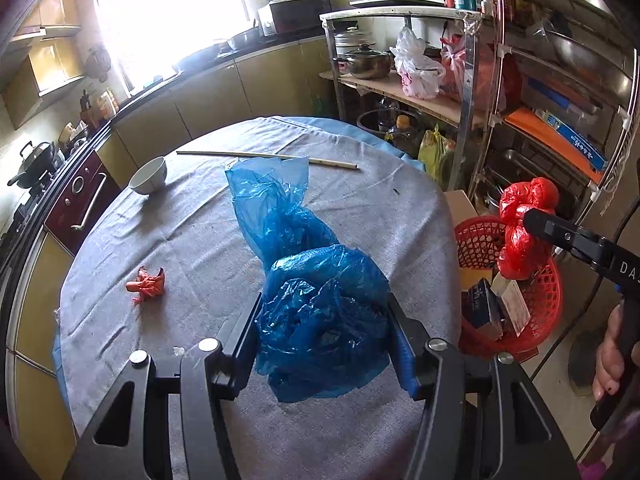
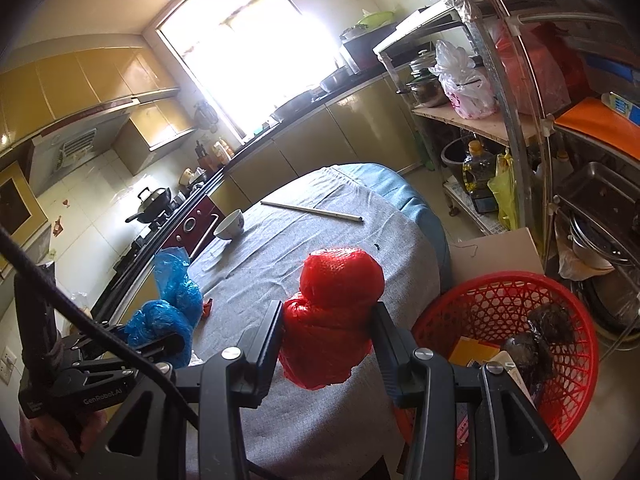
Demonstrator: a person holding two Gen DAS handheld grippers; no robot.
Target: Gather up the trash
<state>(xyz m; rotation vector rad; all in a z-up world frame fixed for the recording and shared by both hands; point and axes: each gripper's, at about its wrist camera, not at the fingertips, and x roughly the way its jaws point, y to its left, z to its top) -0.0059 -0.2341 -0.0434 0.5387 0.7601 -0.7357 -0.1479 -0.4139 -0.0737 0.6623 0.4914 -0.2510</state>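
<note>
Left wrist view: the left gripper (image 1: 324,340) is clamping a crumpled blue plastic bag (image 1: 316,300) between its two fingers, the bag's loose end trailing toward 12 o'clock over the grey-clothed table (image 1: 192,240). A small orange wrapper scrap (image 1: 147,283) is lying at 9 o'clock of the bag; a white bowl (image 1: 148,176) and a pale stick (image 1: 268,159) are lying near the far edge, at 11 and 12 o'clock.

Right wrist view: the right gripper (image 2: 327,344) is squeezing a knotted red plastic bag (image 2: 332,312), its jaws pressing on both sides. The red mesh basket (image 2: 500,304), holding boxes and dark lumps, is sitting at 3 o'clock, just beside the table edge.
</note>
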